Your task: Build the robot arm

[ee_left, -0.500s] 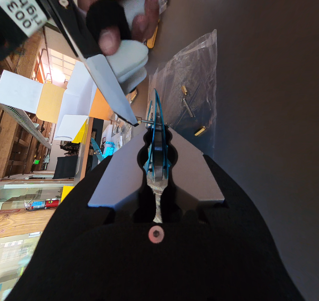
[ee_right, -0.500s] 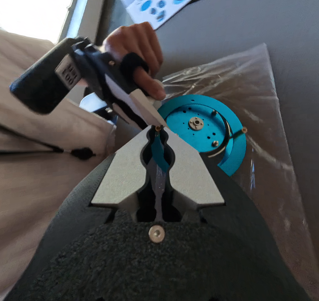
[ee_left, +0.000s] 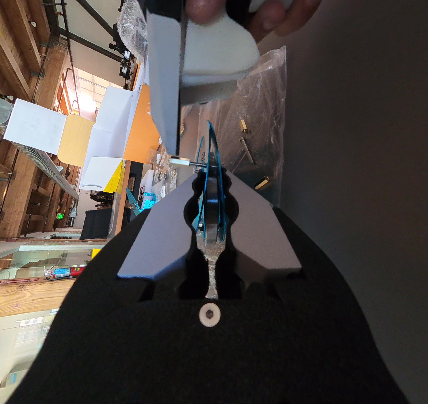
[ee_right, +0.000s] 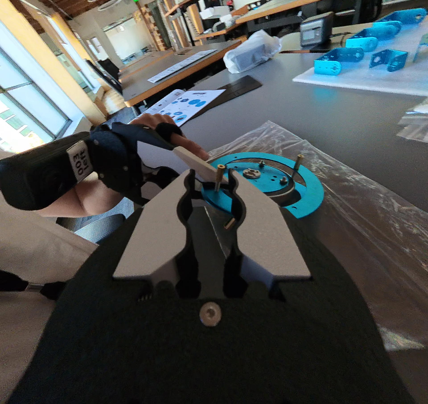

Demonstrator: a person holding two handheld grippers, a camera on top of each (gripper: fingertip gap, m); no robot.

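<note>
Left gripper (ee_left: 209, 180) first: its jaws are closed tight on the edge of the blue disc assembly (ee_left: 212, 184), which stands edge-on between the grey fingers, same grip as half a second ago. Just left of its tips, a brass standoff (ee_left: 179, 161) sticks out sideways from the disc on a thin screw. The right gripper (ee_left: 172, 148) has swung in closer and larger overhead since the earlier frame, its fingertip now right at that standoff's end. Right of the fingers, loose brass standoffs (ee_left: 262, 183) lie on the clear plastic bag (ee_left: 261, 115).

Over to the right wrist view: big change here. Its jaws, pinched on the disc rim before, now stand apart, nothing clamped, with the standoff (ee_right: 218, 175) upright in the gap between the tips. The blue disc assembly (ee_right: 266, 184) lies nearly flat ahead, with the left gripper (ee_right: 208, 173) gripping its near-left rim. Farther right, blue brackets (ee_right: 338, 62) sit on a white sheet (ee_right: 361, 80).
</note>
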